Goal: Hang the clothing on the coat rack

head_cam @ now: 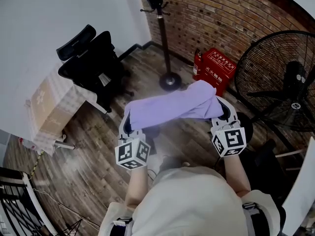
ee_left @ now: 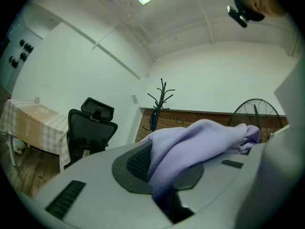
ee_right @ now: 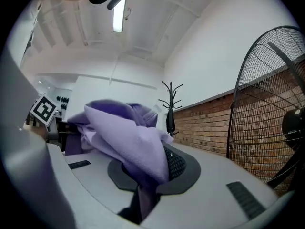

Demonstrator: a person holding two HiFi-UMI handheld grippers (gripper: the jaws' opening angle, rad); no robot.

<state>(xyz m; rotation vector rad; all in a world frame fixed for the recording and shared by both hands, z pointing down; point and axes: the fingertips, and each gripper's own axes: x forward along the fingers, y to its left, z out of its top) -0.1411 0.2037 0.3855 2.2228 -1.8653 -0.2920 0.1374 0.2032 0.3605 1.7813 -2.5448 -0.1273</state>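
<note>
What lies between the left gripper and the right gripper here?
The purple garment stretches between the left gripper and right gripper, each shut on one end; the head view shows it.

The plain lilac fleece garment [head_cam: 170, 109] contrasts with the black metal coat rack [head_cam: 163, 33], red-brown brick wall [head_cam: 221, 14], red plastic box [head_cam: 220, 68], dark brown plank floor [head_cam: 88, 151] and pale checked desk cloth [head_cam: 49, 107].

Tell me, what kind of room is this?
Probably an office or studio room: there's a black office chair, a coat rack and a big floor fan by a brick wall.
</note>
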